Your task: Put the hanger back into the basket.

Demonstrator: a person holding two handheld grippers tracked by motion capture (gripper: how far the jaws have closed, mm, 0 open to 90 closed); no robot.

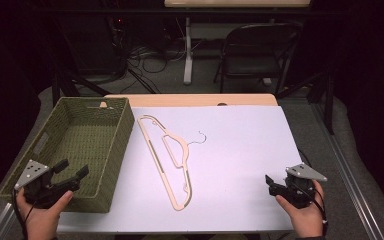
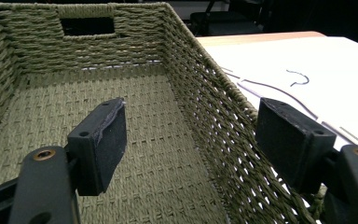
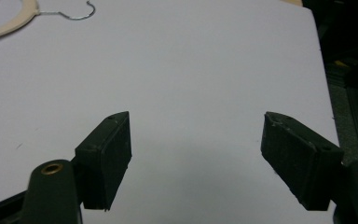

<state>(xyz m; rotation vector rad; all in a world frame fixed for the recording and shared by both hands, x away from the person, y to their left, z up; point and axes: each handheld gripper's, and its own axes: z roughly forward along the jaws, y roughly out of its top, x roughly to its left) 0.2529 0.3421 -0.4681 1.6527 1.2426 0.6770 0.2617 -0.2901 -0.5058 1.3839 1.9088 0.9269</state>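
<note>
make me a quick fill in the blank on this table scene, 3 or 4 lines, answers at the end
1. The woven green basket holds ____ inside it.
2. The wooden hanger lies flat on the white sheet, to the ____ of the basket in the high view.
3. The left gripper has its jaws ____, one on each side of the basket's wall.
4. The right gripper holds ____ between its jaws.

Missing words: nothing; right; open; nothing

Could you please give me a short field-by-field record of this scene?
surface: white sheet on a table
hanger: hanger, beige, lying flat, wire hook toward the far side
basket: green woven basket, left of the hanger, nothing inside
left gripper: left gripper, open, holding nothing, over the basket's near right corner
right gripper: right gripper, open, holding nothing, above the sheet
</note>
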